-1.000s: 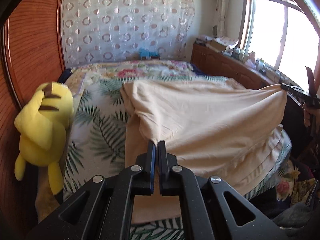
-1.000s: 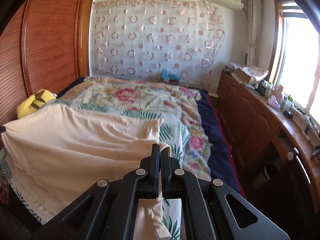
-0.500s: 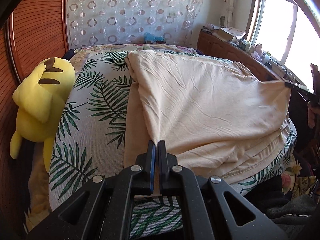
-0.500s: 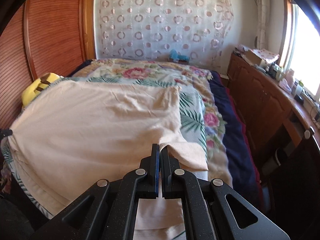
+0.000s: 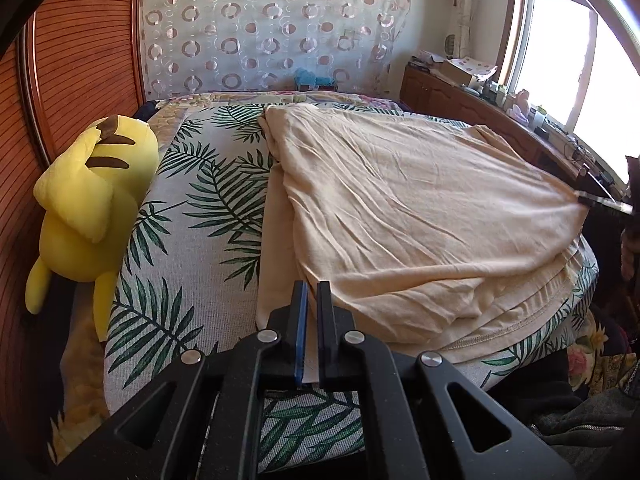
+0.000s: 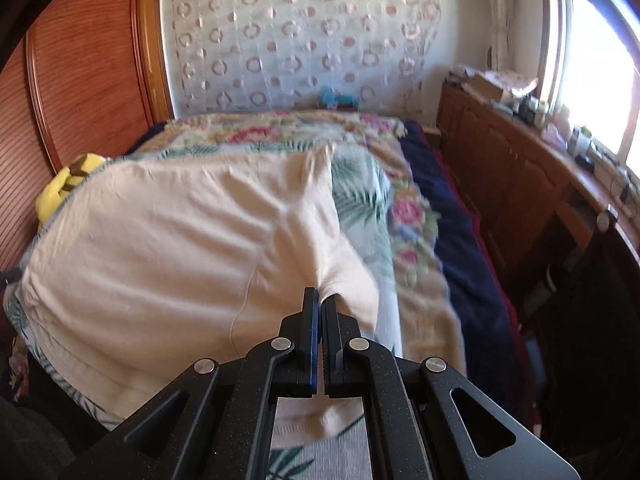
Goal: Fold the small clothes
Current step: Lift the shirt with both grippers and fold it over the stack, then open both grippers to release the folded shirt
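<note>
A beige garment (image 5: 408,208) lies folded over on itself on the leaf-print cloth (image 5: 192,248) covering the bed. My left gripper (image 5: 311,292) stands at its near left corner with the jaws a narrow gap apart; the cloth no longer sits between them. My right gripper (image 6: 321,300) is shut on the garment's (image 6: 180,248) near right corner and holds it low over the bed. In the left wrist view the right gripper's tip (image 5: 600,200) shows pinching the far right corner.
A yellow plush toy (image 5: 92,208) lies at the bed's left edge against the wooden headboard (image 5: 72,80). A wooden cabinet (image 6: 520,184) with clutter runs along the right under the window. A floral quilt (image 6: 416,232) and dark blanket cover the bed's right side.
Both grippers carried the garment's edge forward and down, laying the top layer flat over the lower one. The left jaws have parted slightly and let go of the corner.
</note>
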`<state>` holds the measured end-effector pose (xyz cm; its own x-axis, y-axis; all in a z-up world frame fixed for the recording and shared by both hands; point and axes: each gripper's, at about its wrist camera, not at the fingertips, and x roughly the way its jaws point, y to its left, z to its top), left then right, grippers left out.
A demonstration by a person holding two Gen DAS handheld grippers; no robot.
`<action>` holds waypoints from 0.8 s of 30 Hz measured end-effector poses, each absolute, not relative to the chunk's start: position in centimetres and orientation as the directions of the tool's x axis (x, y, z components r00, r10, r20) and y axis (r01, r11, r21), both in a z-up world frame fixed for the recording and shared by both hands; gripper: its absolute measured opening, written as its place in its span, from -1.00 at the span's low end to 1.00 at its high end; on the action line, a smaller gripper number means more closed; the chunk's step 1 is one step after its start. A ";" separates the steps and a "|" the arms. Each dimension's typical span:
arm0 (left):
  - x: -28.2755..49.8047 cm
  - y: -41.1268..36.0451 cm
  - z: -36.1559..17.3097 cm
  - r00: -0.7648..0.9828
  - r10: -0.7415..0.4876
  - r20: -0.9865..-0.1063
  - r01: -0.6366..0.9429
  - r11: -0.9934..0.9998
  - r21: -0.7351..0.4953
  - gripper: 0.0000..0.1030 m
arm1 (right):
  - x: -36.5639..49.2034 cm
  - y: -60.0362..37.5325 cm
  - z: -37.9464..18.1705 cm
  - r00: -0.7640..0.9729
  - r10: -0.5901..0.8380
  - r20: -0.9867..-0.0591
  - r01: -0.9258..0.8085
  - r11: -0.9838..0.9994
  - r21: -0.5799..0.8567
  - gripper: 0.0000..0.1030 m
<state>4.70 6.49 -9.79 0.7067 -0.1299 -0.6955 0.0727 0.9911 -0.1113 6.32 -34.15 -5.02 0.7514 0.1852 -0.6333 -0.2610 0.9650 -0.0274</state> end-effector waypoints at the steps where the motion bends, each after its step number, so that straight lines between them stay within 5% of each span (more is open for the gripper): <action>1: 4.7 6.5 -9.7 0.709 -0.135 -0.692 0.076 0.990 -0.116 -0.92 | 6.3 -34.1 -5.9 0.739 0.190 -0.647 -0.264 0.964 -0.018 -0.98; 3: 4.7 6.4 -9.5 0.716 -0.135 -0.685 0.079 0.990 -0.113 -0.92 | 6.6 -33.7 -6.9 0.720 0.201 -0.664 -0.273 0.962 -0.006 -0.98; 8: 4.9 6.4 -8.9 0.736 -0.146 -0.661 0.088 0.989 -0.121 0.13 | 7.4 -32.4 -6.9 0.711 0.240 -0.661 -0.313 0.950 0.008 -0.98; 10: 5.0 6.4 -8.9 0.741 -0.141 -0.656 0.081 0.989 -0.121 0.32 | 7.3 -31.8 -6.4 0.713 0.268 -0.648 -0.346 0.938 0.007 -0.98; 18: 5.5 6.9 -9.1 0.740 -0.116 -0.662 0.047 0.992 -0.120 0.32 | 5.3 -28.7 0.8 0.764 0.401 -0.505 -0.476 0.879 -0.024 -0.98; 24: 5.8 6.5 -9.5 0.737 -0.103 -0.669 0.040 0.993 -0.110 0.32 | 4.4 -32.5 1.8 0.832 0.288 -0.474 -0.354 0.934 -0.054 -0.98</action>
